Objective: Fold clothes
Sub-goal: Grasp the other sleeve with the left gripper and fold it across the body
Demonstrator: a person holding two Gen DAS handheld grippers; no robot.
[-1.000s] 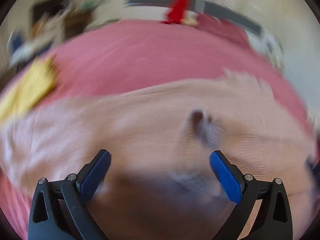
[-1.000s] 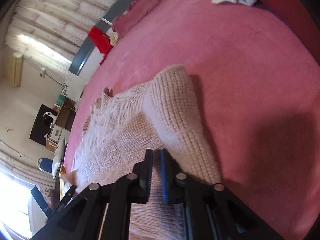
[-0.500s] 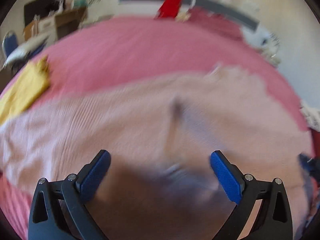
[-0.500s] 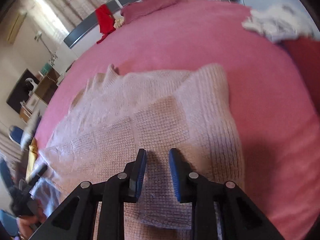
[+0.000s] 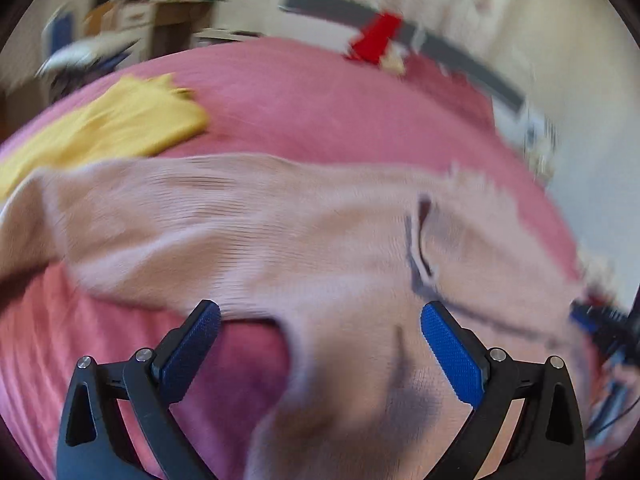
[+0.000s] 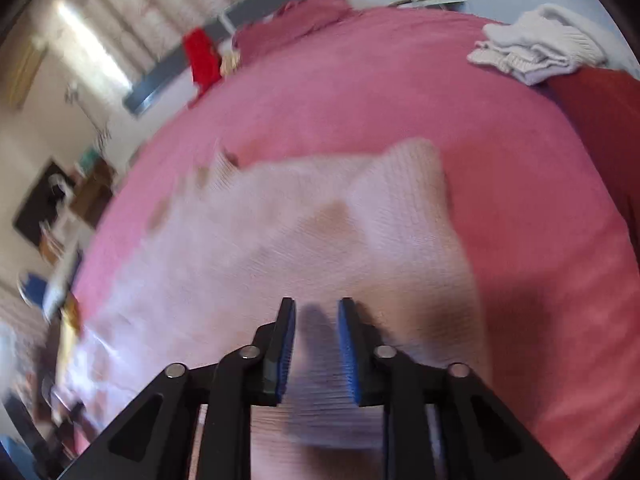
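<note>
The pink knit sweater (image 5: 248, 232) lies spread on the pink bedspread (image 5: 320, 112), and what counts for you is how it runs relative to each pair of jaws: in the left wrist view its long stretch goes crosswise, from far out to the left of the jaws across to their right, with a sleeve-like piece hanging down between the two fingers toward the camera. Your left gripper (image 5: 320, 332) hovers over that piece with its jaws spread wide and nothing between the blue pads (image 5: 452, 356); bare bedspread shows just inside the left finger, knit under the right one. In the right wrist view the sweater (image 6: 280, 248) runs straight ahead of the jaws and off to their left, ending in a squared, folded-looking corner ahead and slightly right. Your right gripper (image 6: 316, 344) is parted only narrowly, and the knit passes under the gap; motion blur keeps me from telling whether any cloth is pinched there, though it looks released. Both grippers sit low over the near edge, so neither is clearly the nearer. A yellow garment (image 5: 108, 128) lies beyond the sweater to the left, and a pile of white knitwear (image 6: 540, 48) lies well apart, far ahead to the right.
</note>
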